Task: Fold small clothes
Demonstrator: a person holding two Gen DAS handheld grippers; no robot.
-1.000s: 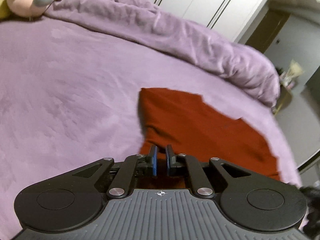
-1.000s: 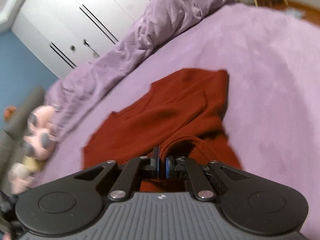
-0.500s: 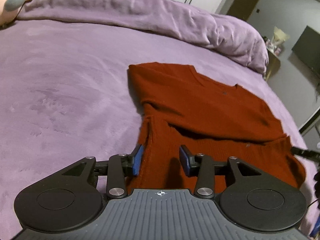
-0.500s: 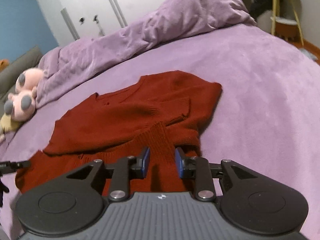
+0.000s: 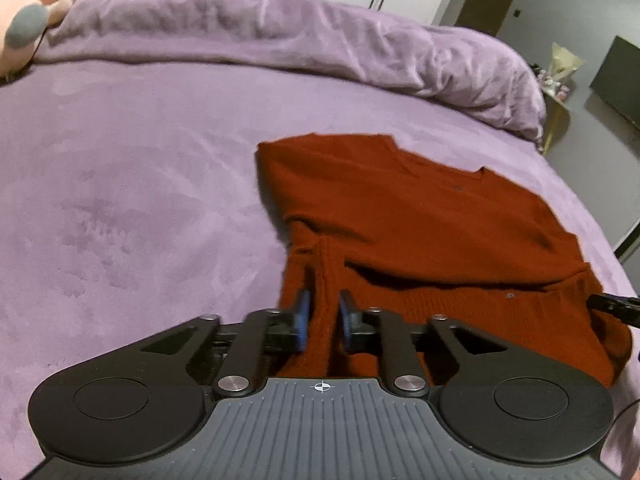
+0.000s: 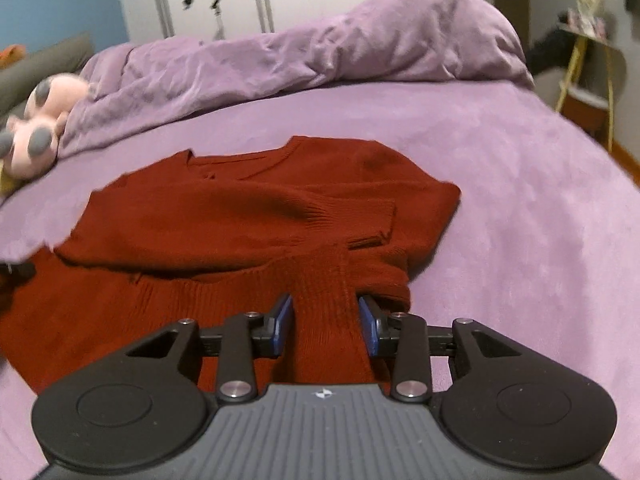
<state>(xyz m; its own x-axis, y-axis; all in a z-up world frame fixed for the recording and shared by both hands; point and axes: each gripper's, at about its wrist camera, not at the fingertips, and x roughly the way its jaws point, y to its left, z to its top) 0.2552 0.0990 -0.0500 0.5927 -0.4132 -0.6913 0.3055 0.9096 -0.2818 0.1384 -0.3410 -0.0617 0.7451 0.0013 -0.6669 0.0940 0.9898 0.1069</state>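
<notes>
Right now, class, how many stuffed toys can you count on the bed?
1: a pink plush toy with grey paw pads lies at the far left of the bed, beside the bunched purple duvet. Others may be hidden behind the duvet.

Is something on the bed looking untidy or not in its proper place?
Only the red sweater looks untidy: it lies half folded on the purple bed cover, its sleeve cuff crossing the body crookedly. Nothing looks spilled or damaged.

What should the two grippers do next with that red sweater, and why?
Probably close the right gripper on the hem: its jaws have just opened, with the red sweater loose between them, while the left gripper has just closed on its fold.
</notes>
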